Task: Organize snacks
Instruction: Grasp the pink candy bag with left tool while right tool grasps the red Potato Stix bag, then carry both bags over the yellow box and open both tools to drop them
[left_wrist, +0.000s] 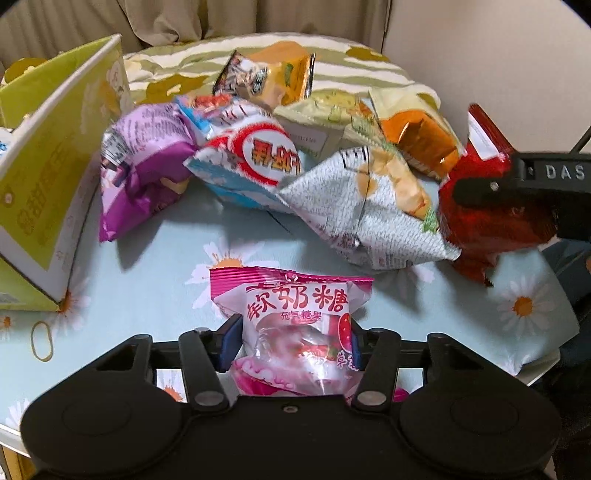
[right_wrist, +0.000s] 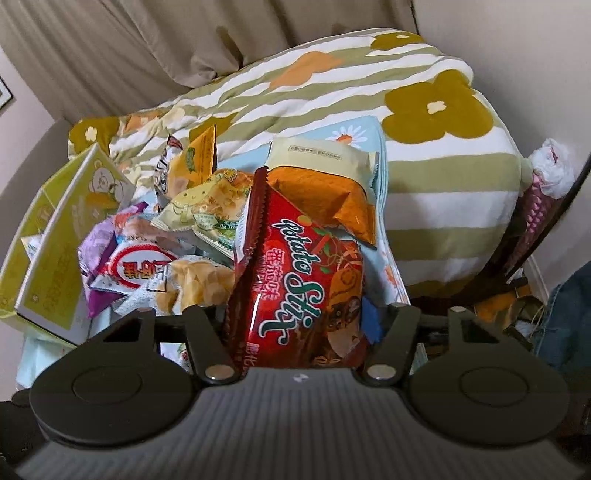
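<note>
A pink and white marshmallow candy bag (left_wrist: 295, 325) stands between the blue pads (left_wrist: 231, 338) of my left gripper (left_wrist: 293, 339), which is shut on its sides just above the daisy tablecloth (left_wrist: 147, 266). My right gripper (right_wrist: 299, 321) is shut on a red Potato Stix bag (right_wrist: 295, 280), which stands upright between its fingers; one blue pad (right_wrist: 371, 319) shows and the other is hidden by the bag. In the left wrist view the right gripper (left_wrist: 517, 184) and the red bag (left_wrist: 484, 221) are at the right edge of the snack pile.
Several loose snack bags lie in a heap: purple (left_wrist: 144, 173), blue-white with a red oval (left_wrist: 251, 162), silver-white chips (left_wrist: 365, 206), orange (left_wrist: 421, 144). An open yellow-green carton (left_wrist: 48, 177) stands at left. A rubber band (left_wrist: 40, 339) lies nearby. A striped quilt (right_wrist: 424, 177) is behind.
</note>
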